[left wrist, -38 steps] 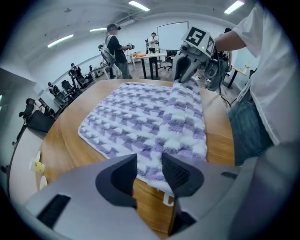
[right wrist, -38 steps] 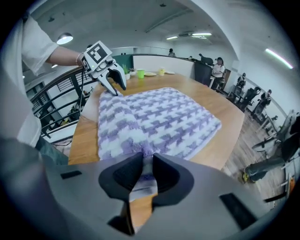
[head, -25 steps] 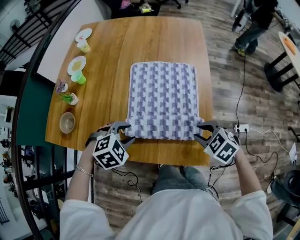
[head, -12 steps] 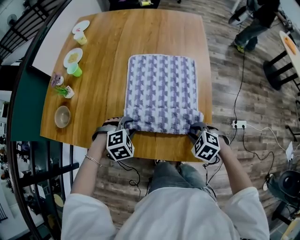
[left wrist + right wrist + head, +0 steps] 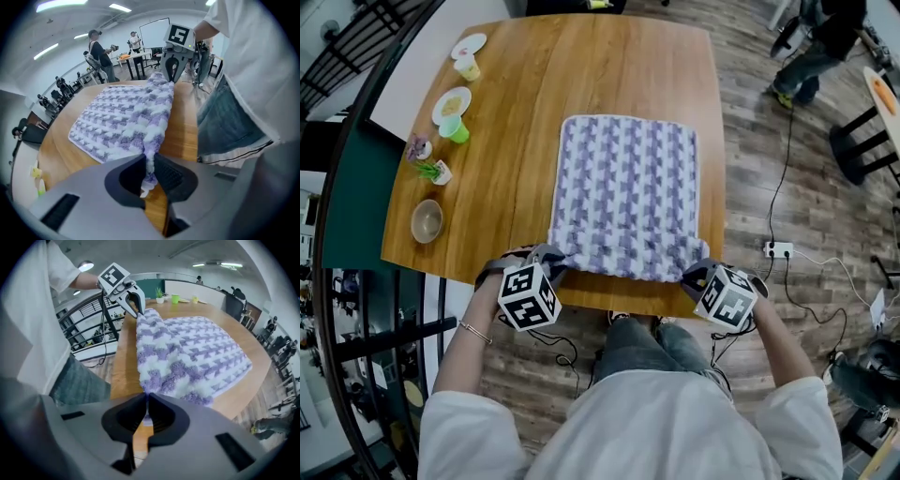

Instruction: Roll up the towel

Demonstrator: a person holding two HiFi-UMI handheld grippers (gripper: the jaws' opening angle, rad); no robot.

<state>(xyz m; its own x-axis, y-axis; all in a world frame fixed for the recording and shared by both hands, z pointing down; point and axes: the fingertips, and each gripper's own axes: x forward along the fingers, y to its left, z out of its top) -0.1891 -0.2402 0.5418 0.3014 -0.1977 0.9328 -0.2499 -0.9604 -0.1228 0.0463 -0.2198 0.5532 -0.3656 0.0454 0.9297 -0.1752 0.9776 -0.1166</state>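
Wooden counter (image 5: 581, 84), plank floor (image 5: 750, 141) around; purple-white towel (image 5: 628, 187) lies flat, near edge rolled. Left gripper (image 5: 553, 263) and right gripper (image 5: 693, 275), open a second ago, have just closed, each pinching a roll end, the right's bite seemingly slight

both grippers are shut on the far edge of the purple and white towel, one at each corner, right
No: they are shut on the near edge, the one by the person, not the far one. The head view shows the left gripper and the right gripper at the near corners of the towel, their jaws having just closed on the cloth.
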